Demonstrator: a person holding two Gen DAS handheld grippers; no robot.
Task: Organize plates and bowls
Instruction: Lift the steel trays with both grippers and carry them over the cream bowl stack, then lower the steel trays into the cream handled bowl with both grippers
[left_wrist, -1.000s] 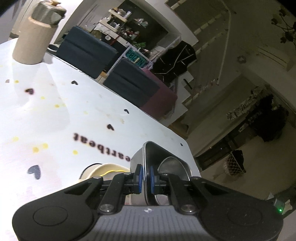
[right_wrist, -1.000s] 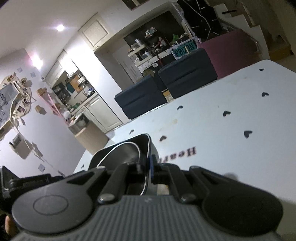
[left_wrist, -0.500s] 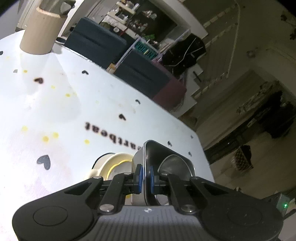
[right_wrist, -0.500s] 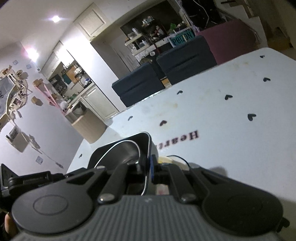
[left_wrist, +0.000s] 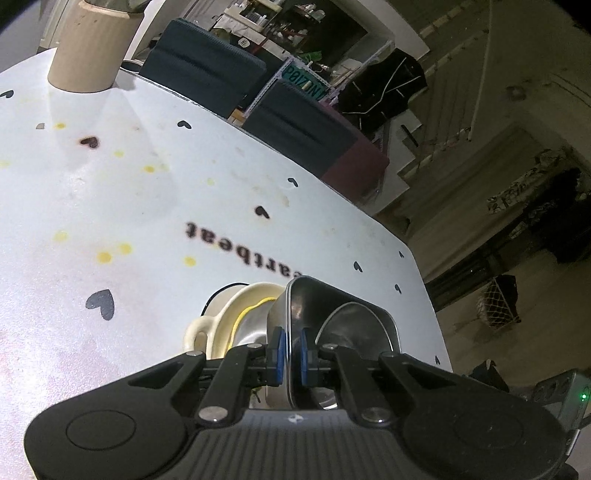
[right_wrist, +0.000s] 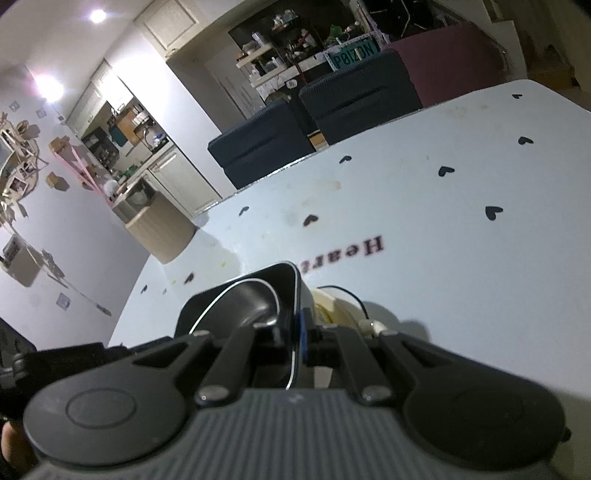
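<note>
Our left gripper (left_wrist: 290, 354) pinches the rim of a steel tray (left_wrist: 343, 314) between blue-padded fingers (left_wrist: 277, 349) at lower centre; our right gripper (right_wrist: 297, 338) pinches the opposite rim. A cream bowl (left_wrist: 225, 314) sits just beneath the tray. Around them spreads the white worktop (left_wrist: 147, 206) with black hearts and yellow stains, a beige canister (left_wrist: 88, 51) at upper left, dark sofas (right_wrist: 314, 129) beyond.

Bottom of the metal tray (left_wrist: 332, 317) hidden behind the left tool (left_wrist: 290, 350). Cream bowl (left_wrist: 236, 314) mostly covered by the tray wall; in the right view only a sliver of it (right_wrist: 332, 306) visible. Beige container (left_wrist: 92, 48) cut off by the top edge. Word on the tabletop (right_wrist: 443, 229) partly hidden.
</note>
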